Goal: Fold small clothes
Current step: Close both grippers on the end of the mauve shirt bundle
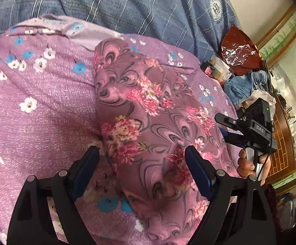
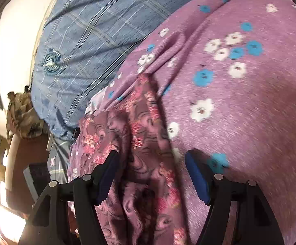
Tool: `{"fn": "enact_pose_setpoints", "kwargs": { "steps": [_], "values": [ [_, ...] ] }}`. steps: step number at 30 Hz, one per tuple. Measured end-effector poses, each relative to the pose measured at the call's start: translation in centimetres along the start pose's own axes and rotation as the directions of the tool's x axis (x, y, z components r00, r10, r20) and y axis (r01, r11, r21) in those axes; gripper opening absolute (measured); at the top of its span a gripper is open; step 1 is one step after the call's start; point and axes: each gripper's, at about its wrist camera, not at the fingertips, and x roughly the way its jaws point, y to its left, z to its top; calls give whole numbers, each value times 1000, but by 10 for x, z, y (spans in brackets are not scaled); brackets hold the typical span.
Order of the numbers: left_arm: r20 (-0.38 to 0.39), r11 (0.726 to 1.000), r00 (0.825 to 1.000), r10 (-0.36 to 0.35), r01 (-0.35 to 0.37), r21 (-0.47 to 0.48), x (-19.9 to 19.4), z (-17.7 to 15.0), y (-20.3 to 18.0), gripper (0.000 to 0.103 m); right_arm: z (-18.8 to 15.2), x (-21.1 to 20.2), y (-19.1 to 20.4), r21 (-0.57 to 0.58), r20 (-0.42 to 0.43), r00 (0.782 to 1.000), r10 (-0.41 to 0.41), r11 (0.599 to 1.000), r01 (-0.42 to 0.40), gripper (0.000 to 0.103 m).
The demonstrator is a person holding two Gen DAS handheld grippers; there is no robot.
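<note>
Now the mauve rose-patterned cloth garment [image 1: 148,118] lies as a long folded strip on the purple bedspread with white and blue flowers [image 1: 46,102]. The left gripper [image 1: 141,159] hangs over it with fingers spread wide. The right gripper [image 2: 152,161], likewise spread, seems to straddle its bunched end, though blur obscures contact.

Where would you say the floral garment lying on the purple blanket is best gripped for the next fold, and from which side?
Probably at the long side edge of the floral garment, where it stands up as a ridge over the purple blanket. The left claw, jaws open, already straddles its near end; I would come from above and pinch that raised edge. The right claw is open over the bunched other end.
</note>
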Motion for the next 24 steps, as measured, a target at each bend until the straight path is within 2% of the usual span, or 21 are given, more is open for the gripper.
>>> {"fn": "enact_pose_setpoints", "kwargs": {
  "steps": [3,7,12,15,18,20,24],
  "values": [
    [-16,999,999,-32,32,-16,5,3,2,86,0,11,3,3,-60,996,66,998,-66,70],
    [-29,998,998,-64,64,-20,7,4,3,86,-7,25,23,-72,-133,988,82,993,-92,70],
    [-23,996,997,-78,77,-33,9,4,0,86,-15,35,40,-127,-140,989,35,990,-53,70],
    [-19,998,998,-57,57,-24,12,5,-6,84,-20,34,41,-150,-127,992,-12,989,-7,61],
    [-7,999,999,-41,41,-18,12,6,-10,74,-20,32,38,-126,-112,993,-25,992,10,47],
    [3,999,999,-37,37,-18,12,6,-11,60,-22,30,43,-142,-100,994,-45,989,30,44],
    [21,999,999,-29,30,-25,7,7,-12,44,-26,25,60,-194,-60,995,-82,979,69,40]
  ]
}}
